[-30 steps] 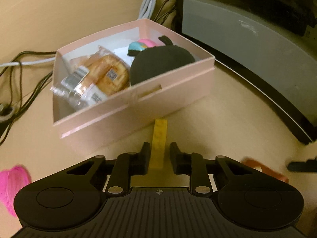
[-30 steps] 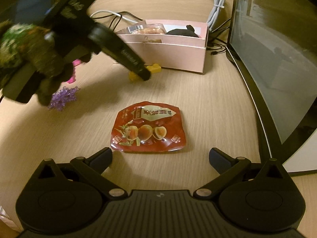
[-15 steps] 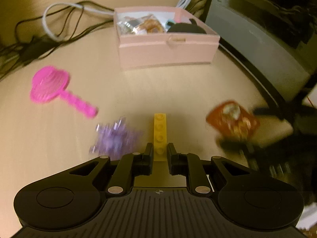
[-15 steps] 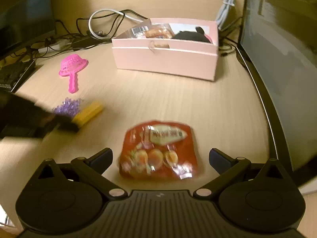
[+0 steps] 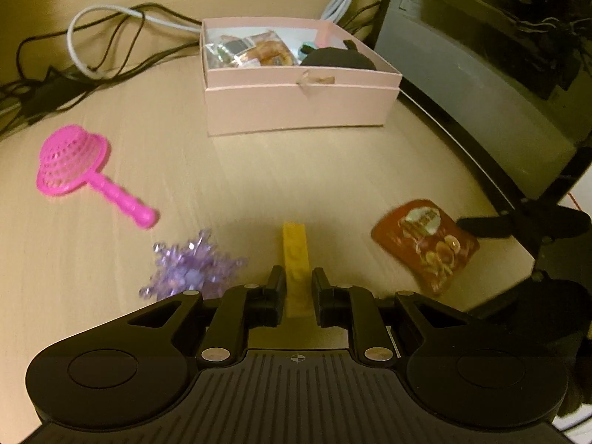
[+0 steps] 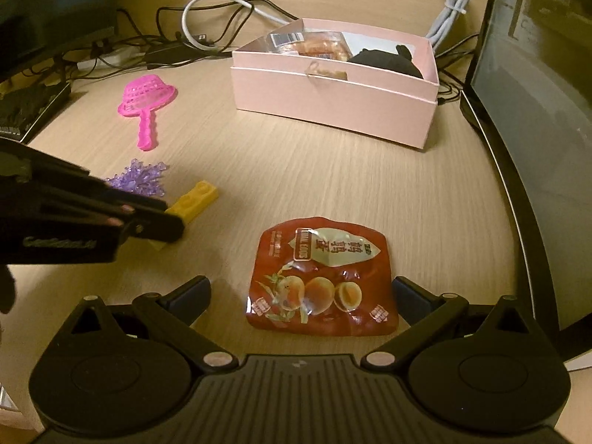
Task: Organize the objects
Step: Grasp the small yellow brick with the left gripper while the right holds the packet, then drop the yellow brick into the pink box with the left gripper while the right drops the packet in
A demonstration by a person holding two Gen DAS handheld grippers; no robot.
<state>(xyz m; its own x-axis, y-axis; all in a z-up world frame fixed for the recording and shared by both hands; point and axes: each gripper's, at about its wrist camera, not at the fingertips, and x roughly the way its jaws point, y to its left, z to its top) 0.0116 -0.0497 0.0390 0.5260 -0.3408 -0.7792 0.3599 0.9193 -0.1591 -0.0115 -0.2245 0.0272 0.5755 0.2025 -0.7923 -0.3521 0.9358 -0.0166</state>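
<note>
My left gripper [image 5: 298, 288] is shut on a yellow toy brick [image 5: 295, 259], low over the desk; the brick also shows in the right wrist view [image 6: 192, 201] held by the left gripper [image 6: 162, 222]. My right gripper [image 6: 301, 296] is open, its fingers either side of a red snack packet [image 6: 322, 277] lying flat; the packet also shows in the left wrist view [image 5: 425, 246]. A pink box [image 5: 299, 100] at the back holds wrapped pastries [image 5: 255, 51] and a black round object [image 5: 338, 59].
A pink toy strainer [image 5: 74, 162] and a purple crystal cluster [image 5: 192, 266] lie on the desk left of the brick. Cables [image 5: 111, 44] run along the back left. A monitor [image 5: 499, 55] stands along the right edge. A dark keyboard-like object [image 6: 26, 111] sits far left.
My left gripper has pulled back from the pink box with the yellow brick, down near the purple cluster. My right gripper has closed in over the red packet.
</note>
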